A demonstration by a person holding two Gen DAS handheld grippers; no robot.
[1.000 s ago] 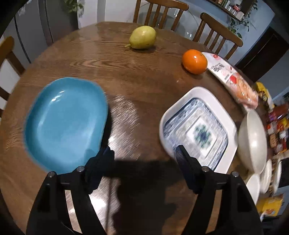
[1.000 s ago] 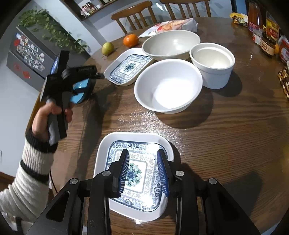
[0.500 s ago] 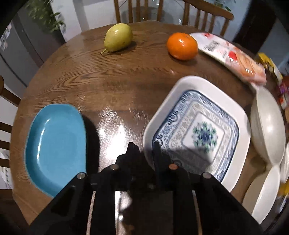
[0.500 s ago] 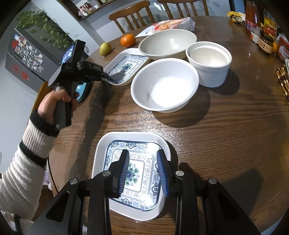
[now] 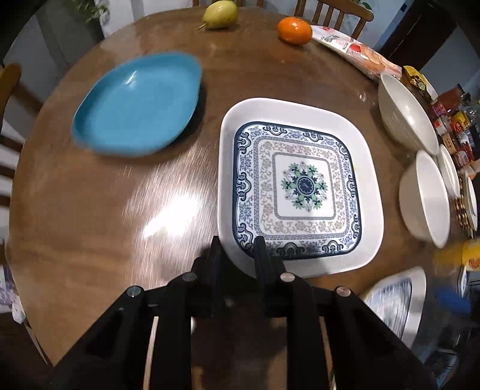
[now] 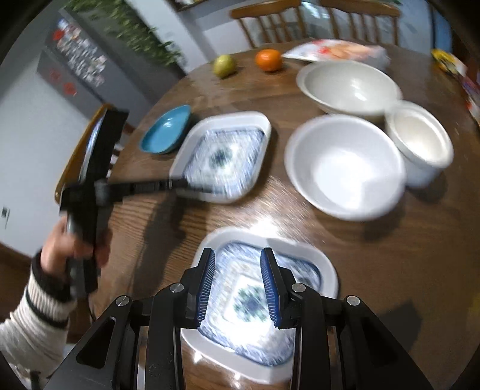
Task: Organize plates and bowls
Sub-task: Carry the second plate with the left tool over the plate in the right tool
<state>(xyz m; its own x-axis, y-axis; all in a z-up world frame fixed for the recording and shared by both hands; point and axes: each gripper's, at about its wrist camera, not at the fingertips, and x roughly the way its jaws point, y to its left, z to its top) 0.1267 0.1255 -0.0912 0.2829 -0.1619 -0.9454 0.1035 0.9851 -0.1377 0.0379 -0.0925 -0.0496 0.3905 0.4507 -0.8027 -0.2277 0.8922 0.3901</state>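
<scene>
Round wood table (image 5: pixel 168 186), chairs (image 6: pixel 264 24) behind, fridge (image 6: pixel 75 63) w/ magnets.

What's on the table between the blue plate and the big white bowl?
A square patterned plate sits between the blue plate and the white bowl, as the right wrist view shows. The left gripper reaches onto its near rim.

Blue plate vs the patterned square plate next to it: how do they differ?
Colour: the blue plate is plain turquoise; the patterned square plate is white-rimmed with a blue floral print.
Shape: the blue plate is an irregular oval; the patterned square plate has rounded corners.
Handling: the left gripper is shut on the patterned square plate's near rim; the blue plate lies apart from it, untouched.
Shared: both are shallow and sit face up on the wooden table.
</scene>
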